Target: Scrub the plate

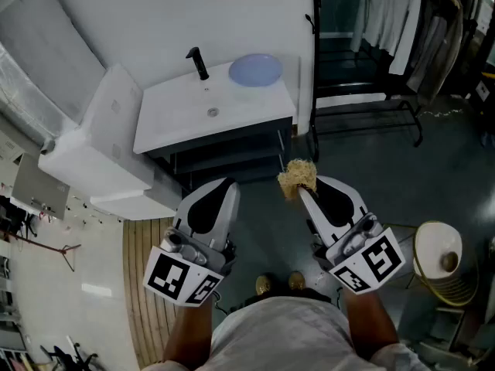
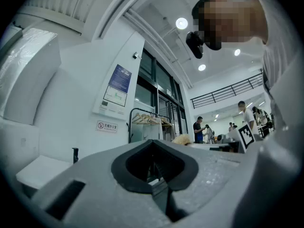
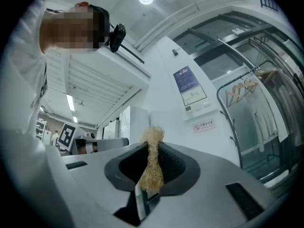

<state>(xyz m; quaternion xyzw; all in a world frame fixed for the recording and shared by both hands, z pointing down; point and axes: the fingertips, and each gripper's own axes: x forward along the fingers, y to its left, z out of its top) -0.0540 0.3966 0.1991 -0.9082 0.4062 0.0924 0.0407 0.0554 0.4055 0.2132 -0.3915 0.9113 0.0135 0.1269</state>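
We hold the right gripper (image 1: 303, 190) clenched on a straw-coloured scrub pad (image 1: 296, 176); its fibres protrude past the jaw tips. The left gripper (image 1: 223, 185) is closed, with nothing between its jaws. The pale blue plate (image 1: 255, 69) lies at the rear right corner of the white washbasin (image 1: 174, 126), right of the black faucet (image 1: 199, 62) and well apart from both grippers. The drain (image 1: 213, 112) shows in the basin.

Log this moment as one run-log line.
left gripper: shut, empty | right gripper: shut on scrubber | plate: on sink, apart from both grippers
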